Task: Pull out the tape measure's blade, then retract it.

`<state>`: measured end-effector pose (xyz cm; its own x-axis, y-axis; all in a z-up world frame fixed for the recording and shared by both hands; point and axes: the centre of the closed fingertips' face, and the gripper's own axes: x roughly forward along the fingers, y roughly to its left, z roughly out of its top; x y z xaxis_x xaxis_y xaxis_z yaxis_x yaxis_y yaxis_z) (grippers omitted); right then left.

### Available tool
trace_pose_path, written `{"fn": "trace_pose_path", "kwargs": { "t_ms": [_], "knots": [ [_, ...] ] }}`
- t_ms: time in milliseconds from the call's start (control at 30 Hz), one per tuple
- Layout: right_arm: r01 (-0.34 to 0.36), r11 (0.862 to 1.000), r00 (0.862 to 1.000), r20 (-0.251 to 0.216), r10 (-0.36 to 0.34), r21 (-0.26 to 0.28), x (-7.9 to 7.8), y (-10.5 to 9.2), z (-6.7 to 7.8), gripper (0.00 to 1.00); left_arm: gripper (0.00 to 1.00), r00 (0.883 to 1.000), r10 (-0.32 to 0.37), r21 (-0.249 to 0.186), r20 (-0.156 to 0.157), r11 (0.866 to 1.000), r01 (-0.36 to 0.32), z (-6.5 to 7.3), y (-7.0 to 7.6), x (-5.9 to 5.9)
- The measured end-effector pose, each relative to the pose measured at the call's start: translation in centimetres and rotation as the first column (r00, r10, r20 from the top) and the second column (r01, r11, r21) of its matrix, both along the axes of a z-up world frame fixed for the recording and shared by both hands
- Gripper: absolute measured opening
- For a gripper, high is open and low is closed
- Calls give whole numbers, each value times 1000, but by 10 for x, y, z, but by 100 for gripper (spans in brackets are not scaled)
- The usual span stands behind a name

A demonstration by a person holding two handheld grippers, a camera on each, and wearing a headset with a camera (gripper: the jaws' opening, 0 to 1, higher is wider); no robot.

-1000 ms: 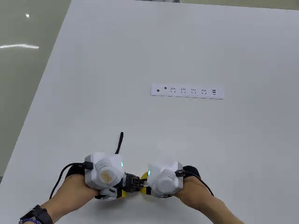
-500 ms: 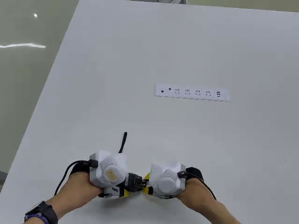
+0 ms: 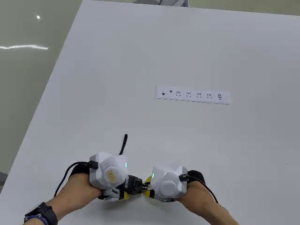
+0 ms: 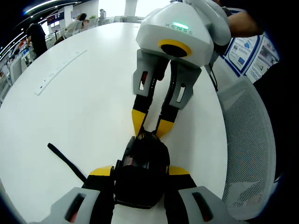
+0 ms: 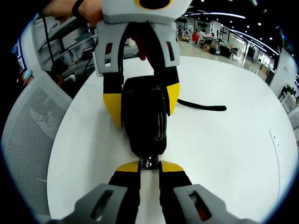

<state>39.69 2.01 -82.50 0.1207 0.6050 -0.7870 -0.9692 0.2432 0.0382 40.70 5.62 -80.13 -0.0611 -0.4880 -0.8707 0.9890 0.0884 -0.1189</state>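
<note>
At the near edge of the tabletop (image 3: 187, 47), the left gripper (image 4: 140, 171) has its jaws clamped on the black tape measure (image 5: 142, 116). The right gripper (image 5: 149, 168) has its jaws pinched together on the blade tip (image 5: 149, 160). No blade shows drawn out, so pulling and retracting both seem yet to come.

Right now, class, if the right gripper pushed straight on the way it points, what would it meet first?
The tape measure: the right gripper pinches the blade tip at its mouth, so the black case lies directly ahead, clamped in the left gripper.
</note>
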Motion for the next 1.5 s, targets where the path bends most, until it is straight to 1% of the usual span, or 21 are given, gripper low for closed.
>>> {"fn": "trace_pose_path", "kwargs": {
  "t_ms": [367,633,833,1500],
  "knots": [
    [-1,1000,1000,5,1,-4,-1,-10,0,13,39,1000,15,2,-4,1000,-15,0,0,1],
    [2,1000,1000,3,-2,1,-3,-17,0,13,39,1000,10,12,-3,1000,-10,-1,1,0],
    [2,1000,1000,11,-2,-5,-3,-23,0,13,39,1000,17,15,-5,1000,-17,-1,1,0],
    [11,1000,1000,6,-11,-4,-9,-44,1,13,39,1000,13,33,-5,999,-13,0,-1,-1]
  ]
}}
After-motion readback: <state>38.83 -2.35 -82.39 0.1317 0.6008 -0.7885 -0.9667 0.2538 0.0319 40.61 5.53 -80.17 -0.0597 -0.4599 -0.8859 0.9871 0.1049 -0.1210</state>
